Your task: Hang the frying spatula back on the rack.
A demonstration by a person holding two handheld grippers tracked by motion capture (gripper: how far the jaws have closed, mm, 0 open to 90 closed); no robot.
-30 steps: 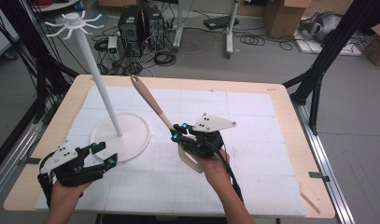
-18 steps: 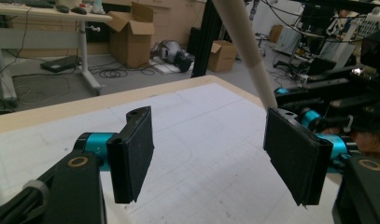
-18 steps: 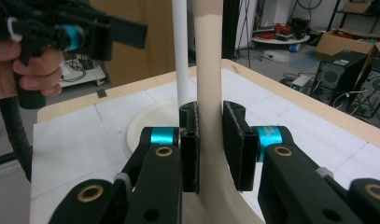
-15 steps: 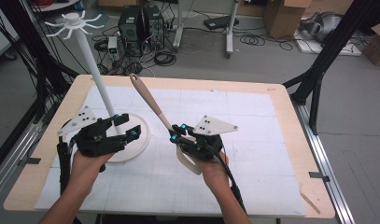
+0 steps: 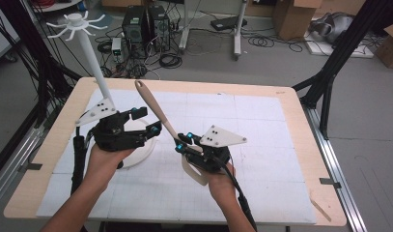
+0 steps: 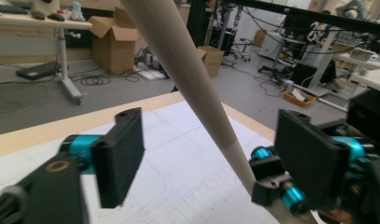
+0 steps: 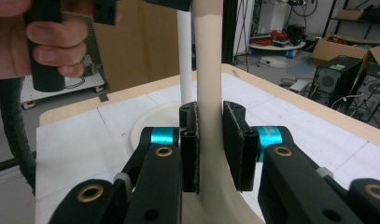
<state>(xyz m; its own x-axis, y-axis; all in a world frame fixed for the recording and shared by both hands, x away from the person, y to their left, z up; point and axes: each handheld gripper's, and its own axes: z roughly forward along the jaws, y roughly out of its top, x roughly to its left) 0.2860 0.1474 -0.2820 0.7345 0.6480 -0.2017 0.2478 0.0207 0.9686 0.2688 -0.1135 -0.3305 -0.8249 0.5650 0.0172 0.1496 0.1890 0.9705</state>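
- behind the table [image 5: 300,121] lies a workshop floor with computer towers, loose cables and cardboard boxes; the tabletop itself is pale wood under a white gridded mat.
- on the left part of the mat stands a white stand [image 5: 90,58], a round base with a tall thin pole and a ring of hooks at the top, which looks meant for hanging utensils.
- right gripper [image 5: 184,141] is clenched on a wooden spoon [image 5: 153,107]; in the right gripper view the jaws press flat on both sides of the handle just above the bowl, with the bowl below the hand and the long handle slanting up and away to the left.
- holding it low near the bowl leaves most of the handle free, probably so the other hand can take it or guide its tip toward the hooks.
- left gripper [image 5: 147,122] is released, jaws wide apart; in the left gripper view the spoon handle [image 6: 187,79] passes between them without touching either pad.
- that straddling pose suggests it is lined up to close on the handle, not yet gripping.
- left hand [image 5: 105,157] sits over the stand's base.
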